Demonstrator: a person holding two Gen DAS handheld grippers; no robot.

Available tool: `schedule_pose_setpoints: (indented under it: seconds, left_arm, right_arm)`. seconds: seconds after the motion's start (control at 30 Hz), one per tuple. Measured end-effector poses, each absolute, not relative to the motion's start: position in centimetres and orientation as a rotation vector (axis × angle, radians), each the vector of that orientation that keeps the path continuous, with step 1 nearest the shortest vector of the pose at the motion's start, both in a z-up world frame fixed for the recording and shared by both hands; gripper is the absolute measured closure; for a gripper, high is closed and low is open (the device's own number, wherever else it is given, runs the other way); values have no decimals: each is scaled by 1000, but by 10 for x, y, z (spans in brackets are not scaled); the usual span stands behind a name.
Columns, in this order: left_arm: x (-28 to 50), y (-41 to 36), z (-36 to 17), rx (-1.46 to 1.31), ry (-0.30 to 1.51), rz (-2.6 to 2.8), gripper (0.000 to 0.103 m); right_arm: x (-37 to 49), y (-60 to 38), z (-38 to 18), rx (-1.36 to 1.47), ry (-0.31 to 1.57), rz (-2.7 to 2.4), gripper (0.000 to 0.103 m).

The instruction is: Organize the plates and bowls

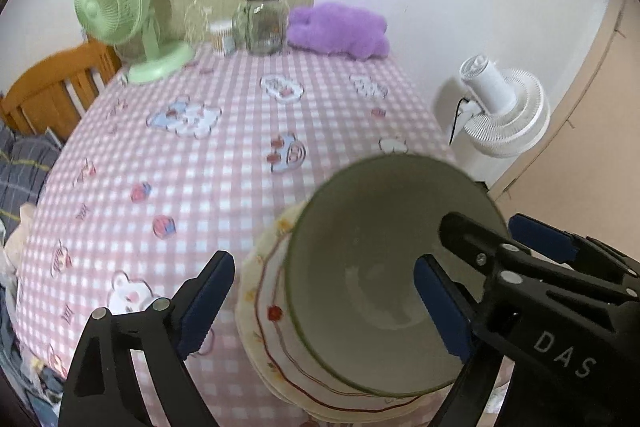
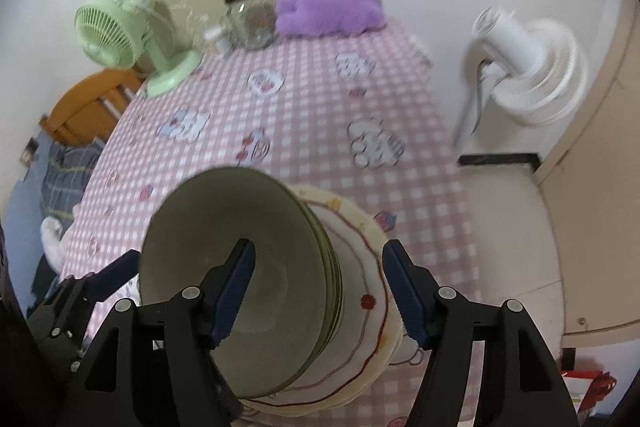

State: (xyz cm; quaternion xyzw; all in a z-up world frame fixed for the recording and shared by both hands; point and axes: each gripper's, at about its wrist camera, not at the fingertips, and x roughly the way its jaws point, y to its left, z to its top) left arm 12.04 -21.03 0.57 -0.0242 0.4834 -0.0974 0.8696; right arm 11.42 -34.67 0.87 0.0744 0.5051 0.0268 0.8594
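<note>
Left gripper (image 1: 320,303) is standing wide open astride the near left rim of the green-rimmed bowls (image 1: 384,267), which are sitting nested on the floral plates (image 2: 360,307) upon the pink gingham tablecloth (image 1: 224,131). Right gripper (image 2: 320,295) is gaping, apparently touching neither rim.

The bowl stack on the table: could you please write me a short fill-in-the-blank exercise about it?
1. The bowls sit on a stack of ____.
2. The bowls' rims are ____ in colour.
3. The fan on the table is ____.
4. The left gripper has its jaws ____.

Missing words: plates; green; green; open
</note>
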Motion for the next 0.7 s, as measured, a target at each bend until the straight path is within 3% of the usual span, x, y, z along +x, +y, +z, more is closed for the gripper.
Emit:
schedule_pose_setpoints:
  seconds: [0.33,0.7]
  left_arm:
    - [114,-164,35,-17,894,-311,11]
    - [102,-52,26,2,830,-253,9]
  right_arm:
    - [94,-313,49,163,938,-89,31]
    - [74,-215,52,164,844,-134,31]
